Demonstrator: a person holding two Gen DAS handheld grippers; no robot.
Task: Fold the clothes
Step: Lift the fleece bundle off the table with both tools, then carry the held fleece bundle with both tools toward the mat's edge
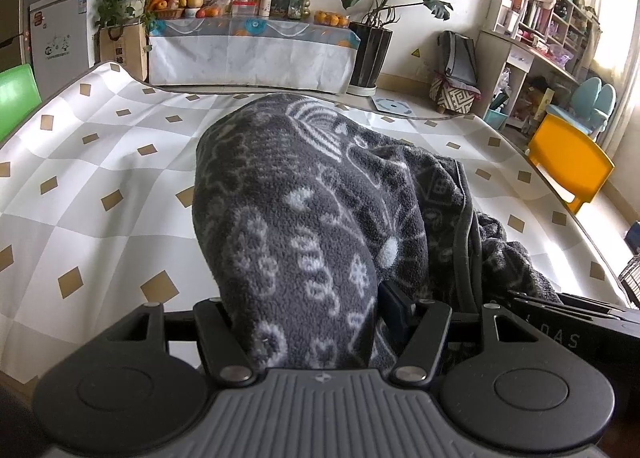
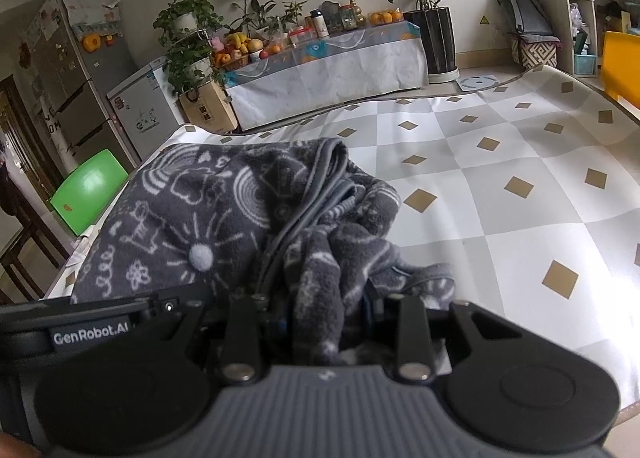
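The checked tablecloth lies bare to the left of the grey fleece garment and again to its right — plenty of room there. The bunched garment itself fills the middle, heaped between both grippers — left gripper, right gripper

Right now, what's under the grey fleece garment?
The grey fleece garment lies on the checked tablecloth, bunched between the jaws of both the left gripper and the right gripper. The cloth shows all round it; whatever lies directly beneath the heap is covered.
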